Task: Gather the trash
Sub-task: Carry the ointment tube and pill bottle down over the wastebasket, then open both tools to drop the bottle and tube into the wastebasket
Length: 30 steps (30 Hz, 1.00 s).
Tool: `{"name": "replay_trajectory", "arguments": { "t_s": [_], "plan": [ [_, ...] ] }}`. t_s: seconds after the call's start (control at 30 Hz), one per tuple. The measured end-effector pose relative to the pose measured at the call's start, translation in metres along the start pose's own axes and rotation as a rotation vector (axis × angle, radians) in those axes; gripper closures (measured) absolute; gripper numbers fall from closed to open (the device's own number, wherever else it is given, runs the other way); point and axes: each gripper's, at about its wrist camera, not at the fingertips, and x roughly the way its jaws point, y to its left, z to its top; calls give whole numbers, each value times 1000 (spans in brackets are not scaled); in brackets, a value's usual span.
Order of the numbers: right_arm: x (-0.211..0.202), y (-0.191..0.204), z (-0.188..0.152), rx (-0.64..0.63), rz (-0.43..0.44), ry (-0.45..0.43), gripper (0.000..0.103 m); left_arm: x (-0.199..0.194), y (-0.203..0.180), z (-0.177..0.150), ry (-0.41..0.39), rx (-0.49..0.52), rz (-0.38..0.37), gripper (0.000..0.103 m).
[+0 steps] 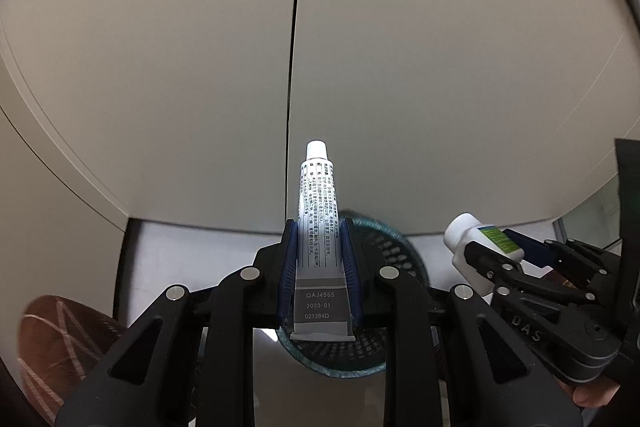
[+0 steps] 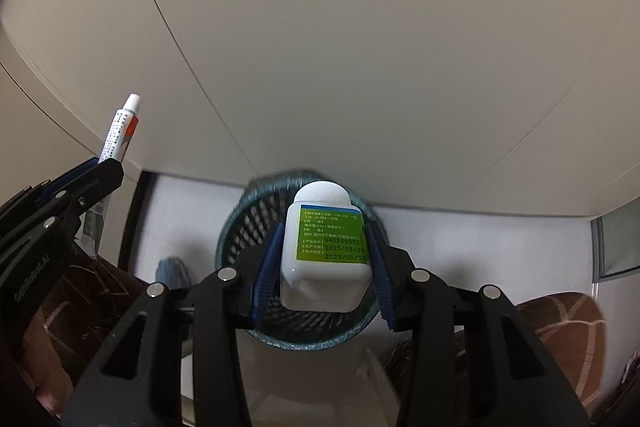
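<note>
Risk sitting at release: left gripper (image 1: pixel 319 259) is clamping white printed ointment tube (image 1: pixel 316 211), right gripper (image 2: pixel 322 259) is pinching white green-labelled pill bottle (image 2: pixel 325 247), both hanging over dark mesh wastebasket (image 2: pixel 240 223); off-centre tube could be clipping the rim

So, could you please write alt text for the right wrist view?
The right gripper holds a white pill bottle with a green label above a dark mesh wastebasket on a pale floor. At the left edge, the left gripper holds a white tube, with pale cabinet doors behind.
</note>
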Motion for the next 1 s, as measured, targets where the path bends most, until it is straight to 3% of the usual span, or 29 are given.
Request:
{"name": "replay_trajectory", "arguments": {
  "t_s": [0.37, 0.6, 0.63, 0.8, 1.0],
  "plan": [
    [94, 5, -18, 47, 37, 208, 63, 84, 19, -24, 197, -14, 4, 81],
    [105, -7, -28, 60, 65, 251, 62, 110, 11, -35, 235, 29, -8, 81],
    [106, -8, -27, 69, 58, 251, 60, 113, 10, -36, 243, 27, -8, 81],
    [103, -16, -23, 101, 27, 214, 31, 126, 2, -38, 264, 14, -13, 81],
    [107, -30, -20, 149, -17, 217, 29, 136, -4, -42, 296, 25, -20, 81]
  ]
}}
